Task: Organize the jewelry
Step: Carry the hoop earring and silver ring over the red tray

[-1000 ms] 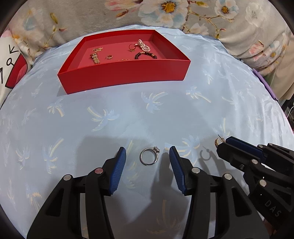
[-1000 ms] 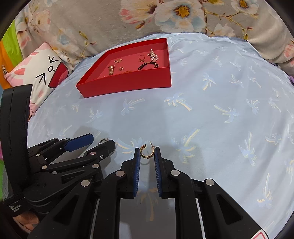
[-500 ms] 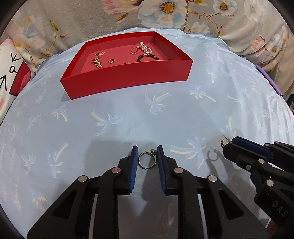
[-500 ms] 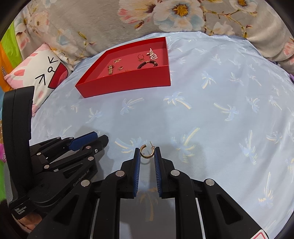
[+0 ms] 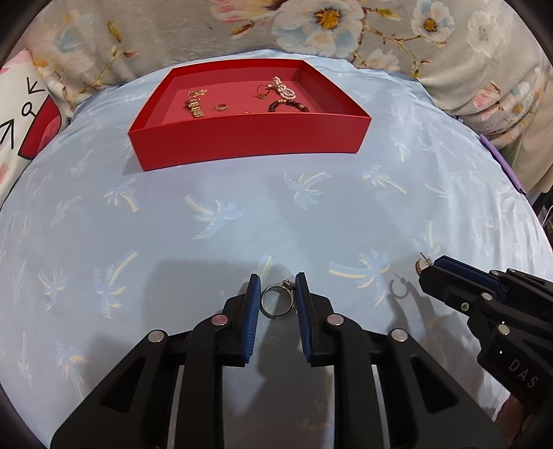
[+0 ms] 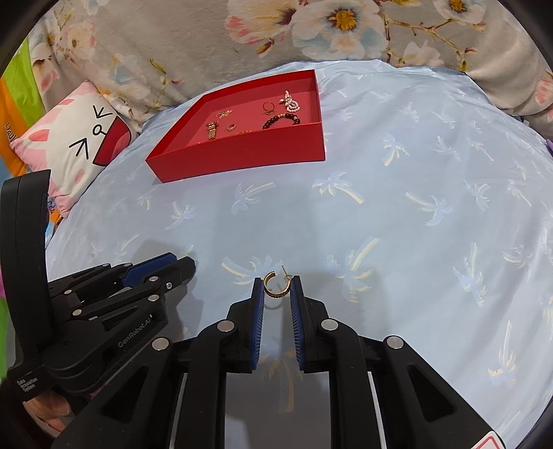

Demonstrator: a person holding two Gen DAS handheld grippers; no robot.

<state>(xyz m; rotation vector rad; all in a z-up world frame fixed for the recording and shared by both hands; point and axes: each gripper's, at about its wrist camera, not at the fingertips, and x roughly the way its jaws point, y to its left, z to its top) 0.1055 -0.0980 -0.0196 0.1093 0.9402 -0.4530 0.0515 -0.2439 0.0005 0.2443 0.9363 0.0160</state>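
Observation:
My left gripper [image 5: 277, 288] is shut on a silver ring [image 5: 276, 301] with a small stone, held a little above the blue sheet. My right gripper [image 6: 277, 285] is shut on a gold hoop earring [image 6: 275, 286], also lifted; it shows at the right of the left wrist view [image 5: 428, 267], the earring [image 5: 419, 266] at its tip. A red tray [image 5: 249, 138] lies ahead with a gold bracelet piece [image 5: 195, 107], small rings [image 5: 221, 107], a pearl piece [image 5: 284, 87] and a dark bead bracelet [image 5: 288, 105]. The tray [image 6: 242, 155] is at upper left in the right wrist view.
The blue palm-print sheet [image 5: 242, 214] covers a rounded cushion that drops away at the sides. A floral blanket [image 5: 242, 27] lies behind the tray. A white and pink cat pillow [image 6: 79, 145] sits at the left.
My left gripper closed on the silver ring and lifted it off the sheet. Both grippers moved forward toward the red tray, the right one still holding the earring.

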